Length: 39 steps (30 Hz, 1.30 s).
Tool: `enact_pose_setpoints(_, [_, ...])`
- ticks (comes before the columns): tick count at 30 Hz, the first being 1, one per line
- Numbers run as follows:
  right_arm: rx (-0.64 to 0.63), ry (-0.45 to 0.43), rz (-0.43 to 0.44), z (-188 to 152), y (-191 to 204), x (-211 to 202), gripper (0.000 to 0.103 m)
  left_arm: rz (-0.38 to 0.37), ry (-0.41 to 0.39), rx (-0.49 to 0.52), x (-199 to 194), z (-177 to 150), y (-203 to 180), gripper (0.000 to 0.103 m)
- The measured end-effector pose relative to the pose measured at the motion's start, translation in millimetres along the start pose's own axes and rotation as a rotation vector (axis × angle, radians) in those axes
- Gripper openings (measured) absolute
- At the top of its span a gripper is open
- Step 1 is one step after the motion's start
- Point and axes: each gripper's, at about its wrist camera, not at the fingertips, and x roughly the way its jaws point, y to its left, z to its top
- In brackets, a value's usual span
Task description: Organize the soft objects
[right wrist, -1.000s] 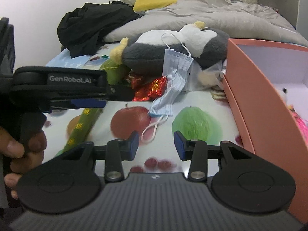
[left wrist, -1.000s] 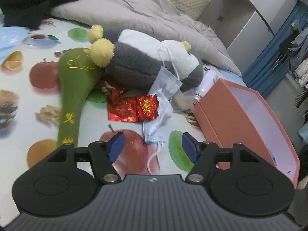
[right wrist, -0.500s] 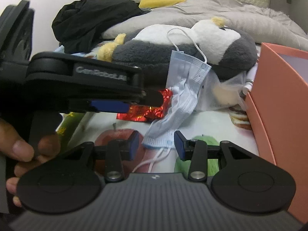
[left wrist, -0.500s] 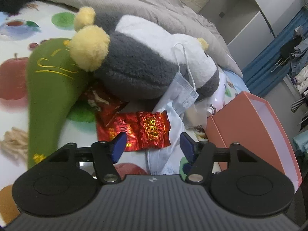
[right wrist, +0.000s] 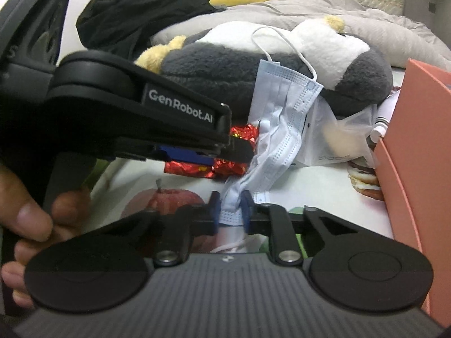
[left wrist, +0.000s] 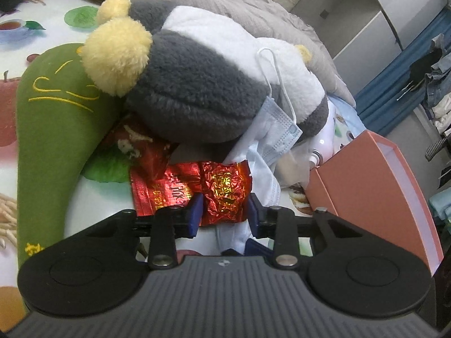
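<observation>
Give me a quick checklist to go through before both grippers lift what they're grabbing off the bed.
1. Red foil packet between the left gripper pads: ok, though the jaws are closing and the grip is not firm yet.
2. Face mask between the right gripper pads: ok, lower edge pinched, jaws closing.
3. Mask free to lift: not ok, its upper part and ear loop drape over the plush toy.
4. Second red packet clear of the first: cannot tell, they overlap.
5. Pink box open to take items: ok.
6. The two grippers apart from each other: ok, but close together.
</observation>
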Motion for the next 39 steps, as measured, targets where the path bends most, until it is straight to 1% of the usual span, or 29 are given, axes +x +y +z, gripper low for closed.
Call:
enact_pose_setpoints(4, [0.017,0.014,-0.024,-1,0,-11,0.013,0.001,-0.002,-0.002,-7,-7,-3,0.037])
enact_pose_setpoints(7, [0.032,0.023,-0.043,-4,-1,-24,0.012,0.011,-0.004,0.001,-18,-14,-6,0.037])
enact_pose_setpoints(12, [0.041,0.035,-0.067,-15,1,-49,0.012,0.004,-0.004,-0.010,-40,-29,-13,0.037])
enact_pose_setpoints(23, [0.083,0.077,-0.080,-52,6,-107,0.012,0.021,0.039,0.015,-87,-81,-21,0.037])
enact_pose_setpoints(31, [0.118,0.132,-0.080,-79,9,-139,0.012,0.044,0.080,0.081,-107,-115,-35,0.037])
enact_pose_setpoints(34, [0.142,0.165,-0.086,-86,5,-147,0.012,0.051,0.092,0.068,-111,-125,-35,0.037])
enact_pose_setpoints(37, [0.151,0.173,-0.085,-90,2,-153,0.014,0.055,0.102,0.054,-111,-133,-34,0.037])
enact_pose_setpoints(39, [0.176,0.181,-0.080,-91,-3,-153,0.018,0.060,0.102,0.055,-111,-135,-34,0.037])
